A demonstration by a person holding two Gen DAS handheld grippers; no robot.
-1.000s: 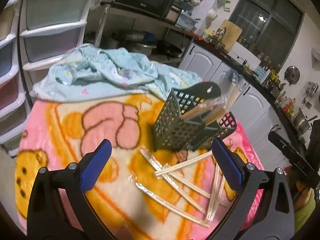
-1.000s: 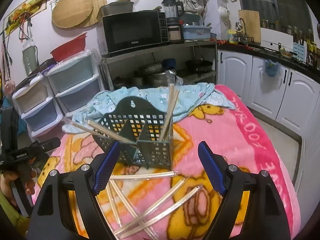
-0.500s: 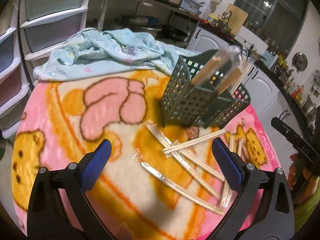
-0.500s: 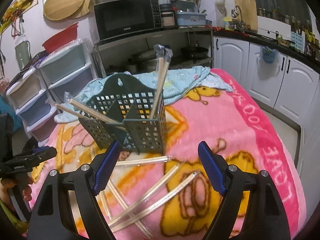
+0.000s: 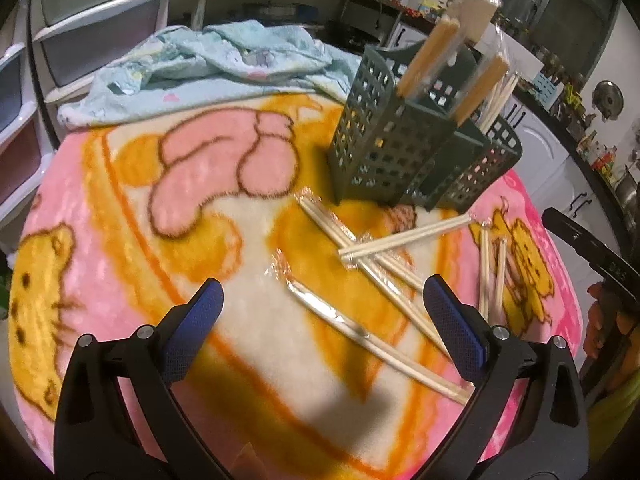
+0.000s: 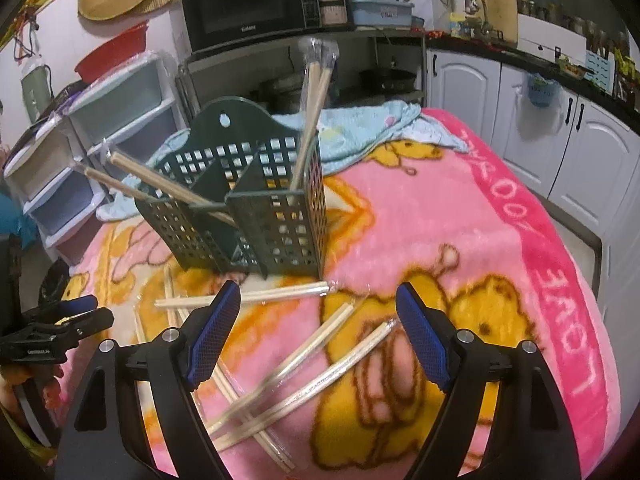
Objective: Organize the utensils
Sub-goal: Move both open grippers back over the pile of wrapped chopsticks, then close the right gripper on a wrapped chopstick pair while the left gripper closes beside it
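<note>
Left gripper (image 5: 322,312) and right gripper (image 6: 318,322): both spread wide, nothing between the pads, hovering over the blanket (image 6: 460,216).
Wrapped chopsticks (image 6: 304,364) lie crisscrossed on the blanket just near of the caddy (image 6: 244,204). Caddy stands upright at the far side; 2 pairs lean out its left compartment, 1 pair stands in the right. Blue cloth (image 5: 208,60) is bunched behind it.
</note>
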